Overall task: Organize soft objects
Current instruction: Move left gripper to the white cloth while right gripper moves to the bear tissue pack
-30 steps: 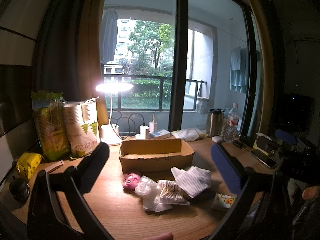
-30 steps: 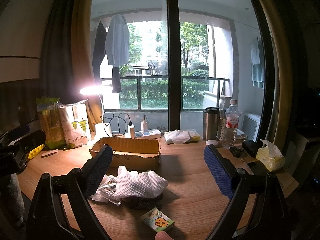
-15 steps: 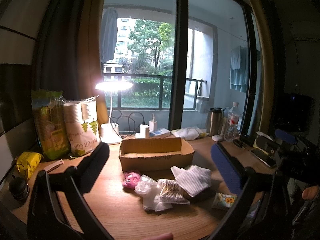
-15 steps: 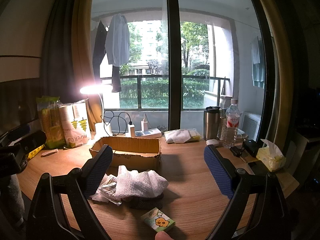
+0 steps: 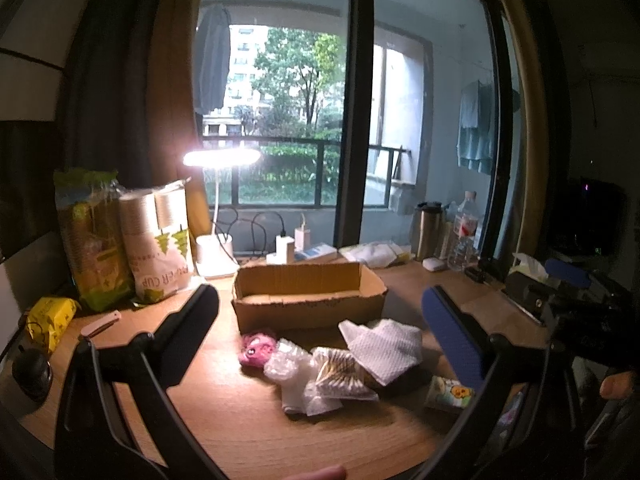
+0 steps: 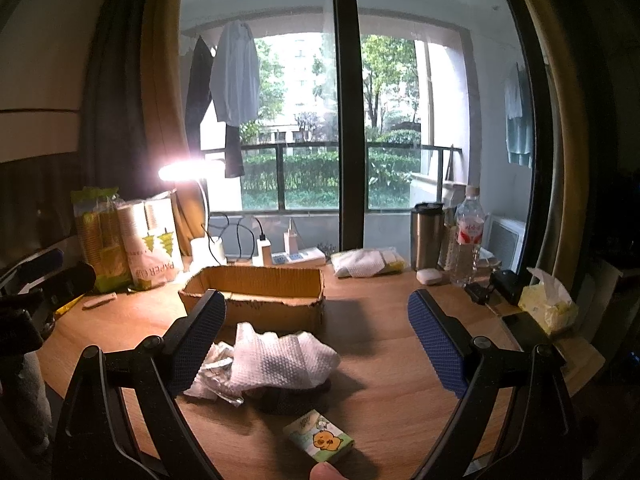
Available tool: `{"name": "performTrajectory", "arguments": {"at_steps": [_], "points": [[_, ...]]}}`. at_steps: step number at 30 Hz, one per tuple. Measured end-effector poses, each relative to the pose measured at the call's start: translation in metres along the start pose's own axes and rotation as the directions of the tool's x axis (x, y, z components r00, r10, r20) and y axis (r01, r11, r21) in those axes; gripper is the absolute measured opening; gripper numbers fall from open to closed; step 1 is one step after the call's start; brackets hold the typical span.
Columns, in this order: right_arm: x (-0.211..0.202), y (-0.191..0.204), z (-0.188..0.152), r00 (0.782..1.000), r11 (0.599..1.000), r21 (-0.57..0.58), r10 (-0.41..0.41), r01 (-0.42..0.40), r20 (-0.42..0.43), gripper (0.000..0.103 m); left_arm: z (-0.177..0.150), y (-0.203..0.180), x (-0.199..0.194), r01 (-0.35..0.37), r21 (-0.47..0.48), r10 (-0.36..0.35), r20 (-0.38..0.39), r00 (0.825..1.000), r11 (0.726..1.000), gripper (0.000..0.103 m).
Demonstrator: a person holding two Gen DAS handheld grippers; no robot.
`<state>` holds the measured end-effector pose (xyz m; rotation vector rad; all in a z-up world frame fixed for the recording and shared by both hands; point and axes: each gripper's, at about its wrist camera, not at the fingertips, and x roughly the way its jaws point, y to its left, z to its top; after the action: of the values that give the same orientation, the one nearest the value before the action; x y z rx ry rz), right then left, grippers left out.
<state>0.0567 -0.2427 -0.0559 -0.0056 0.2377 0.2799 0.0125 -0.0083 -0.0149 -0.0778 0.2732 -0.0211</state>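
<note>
Only the left view shows the pink plush toy (image 5: 258, 349).

A dark object (image 6: 280, 394) lies mostly hidden beneath the white cloth (image 6: 280, 356).

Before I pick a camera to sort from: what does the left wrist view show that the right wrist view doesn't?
Only the left wrist view shows the pink plush toy and the yellow packet at the table's left edge. Only the right wrist view shows the whole yellow tissue pack and the hanging light shirt. Both show the cardboard box, white cloth, duck-print pack and open jaws.
</note>
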Motion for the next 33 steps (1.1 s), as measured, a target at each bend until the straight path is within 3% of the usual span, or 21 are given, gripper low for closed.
{"name": "performTrajectory", "arguments": {"at_steps": [12, 22, 33], "points": [[0.060, -0.014, -0.047, 0.981, 0.999, 0.036, 0.014, -0.007, -0.193, 0.094, -0.022, -0.003, 0.047, -0.005, 0.018, 0.008, -0.144, 0.990, 1.000, 0.102], [0.097, -0.025, -0.093, 0.936, 0.997, 0.063, 0.055, -0.035, -0.349, 0.094, -0.042, -0.011, 0.088, -0.002, 0.047, 0.014, -0.264, 0.964, 0.999, 0.102], [0.104, -0.019, -0.114, 0.897, 0.984, -0.034, 0.143, -0.173, -0.418, 0.094, -0.052, -0.042, 0.117, 0.009, 0.102, 0.028, -0.355, 0.935, 0.995, 0.102]]}}
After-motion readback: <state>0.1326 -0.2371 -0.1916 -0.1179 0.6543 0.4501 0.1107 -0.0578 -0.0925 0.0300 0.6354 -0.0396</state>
